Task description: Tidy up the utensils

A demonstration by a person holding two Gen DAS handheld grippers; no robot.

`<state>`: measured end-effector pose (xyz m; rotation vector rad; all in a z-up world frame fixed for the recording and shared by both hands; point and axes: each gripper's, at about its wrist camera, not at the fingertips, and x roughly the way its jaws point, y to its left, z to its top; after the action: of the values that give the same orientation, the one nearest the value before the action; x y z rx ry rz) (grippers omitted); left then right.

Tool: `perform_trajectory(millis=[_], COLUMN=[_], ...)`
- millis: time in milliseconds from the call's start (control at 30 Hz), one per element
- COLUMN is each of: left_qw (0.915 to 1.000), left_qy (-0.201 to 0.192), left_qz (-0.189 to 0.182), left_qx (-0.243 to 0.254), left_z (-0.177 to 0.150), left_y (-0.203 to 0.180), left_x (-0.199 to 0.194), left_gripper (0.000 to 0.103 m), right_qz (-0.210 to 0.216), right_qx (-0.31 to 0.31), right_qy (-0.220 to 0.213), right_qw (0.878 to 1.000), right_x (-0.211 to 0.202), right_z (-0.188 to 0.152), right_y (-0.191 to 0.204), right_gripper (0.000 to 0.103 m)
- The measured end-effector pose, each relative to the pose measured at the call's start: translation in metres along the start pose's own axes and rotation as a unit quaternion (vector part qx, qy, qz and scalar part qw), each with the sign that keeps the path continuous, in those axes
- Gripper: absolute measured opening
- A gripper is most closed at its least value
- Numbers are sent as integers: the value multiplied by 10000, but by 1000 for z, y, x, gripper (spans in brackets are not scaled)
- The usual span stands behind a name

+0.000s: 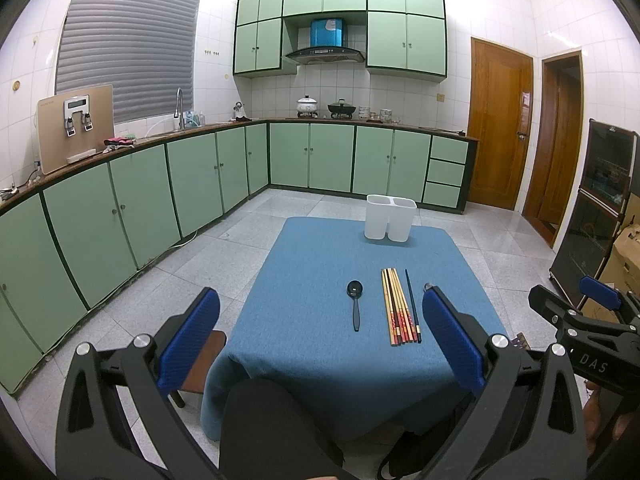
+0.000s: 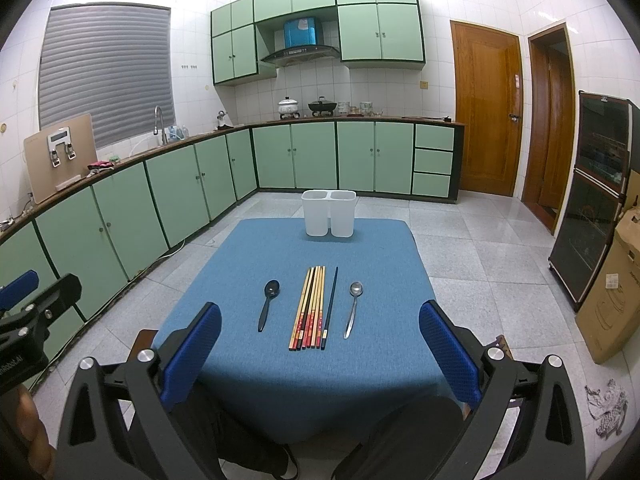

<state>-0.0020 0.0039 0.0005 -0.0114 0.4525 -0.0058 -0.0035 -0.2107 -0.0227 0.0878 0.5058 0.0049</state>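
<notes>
A small table with a blue cloth (image 2: 280,380) holds a black spoon (image 2: 268,306), a row of several chopsticks (image 2: 310,308) and a metal spoon (image 2: 353,308). A white two-compartment holder (image 2: 329,213) stands empty at the table's far edge. In the left wrist view the black spoon (image 1: 355,304), chopsticks (image 1: 400,306) and holder (image 1: 389,218) show; the metal spoon is hidden behind my finger. My left gripper (image 1: 320,344) and right gripper (image 2: 320,352) are both open and empty, held before the table's near edge.
Green kitchen cabinets (image 2: 180,184) run along the left and back walls. A wooden door (image 2: 486,112) and a dark glass cabinet (image 2: 592,208) stand right, with a cardboard box (image 2: 612,292). A wooden stool (image 1: 204,364) sits left of the table. Grey tiled floor surrounds it.
</notes>
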Motion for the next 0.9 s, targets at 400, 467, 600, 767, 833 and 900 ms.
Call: perform_trajectory(millis=[400, 467, 600, 767, 833, 900], left_qw=[10000, 10000, 10000, 9998, 9996, 9993], left_qy=[2, 3, 3, 141, 209, 334], left_qz=[1, 1, -5, -95, -166, -184], left_qx=[-3, -1, -1, -46, -48, 9], left_z=[0, 0, 0, -8, -14, -21], left_y=[0, 1, 0, 2, 1, -2], left_x=[0, 1, 0, 20, 37, 57], left_gripper=[98, 98, 98, 98, 98, 98], right_qz=[3, -3, -7, -54, -81, -98], right_qx=[-2, -5, -3, 7, 39, 44], right_qy=[-2, -7, -3, 97, 172, 211], right_qw=[10000, 10000, 10000, 9999, 9998, 9997], right_x=[0, 0, 0, 11, 25, 41], right_z=[-1, -1, -1, -2, -5, -6], right_y=[0, 0, 0, -6, -12, -17], right_gripper=[97, 97, 97, 97, 97, 97])
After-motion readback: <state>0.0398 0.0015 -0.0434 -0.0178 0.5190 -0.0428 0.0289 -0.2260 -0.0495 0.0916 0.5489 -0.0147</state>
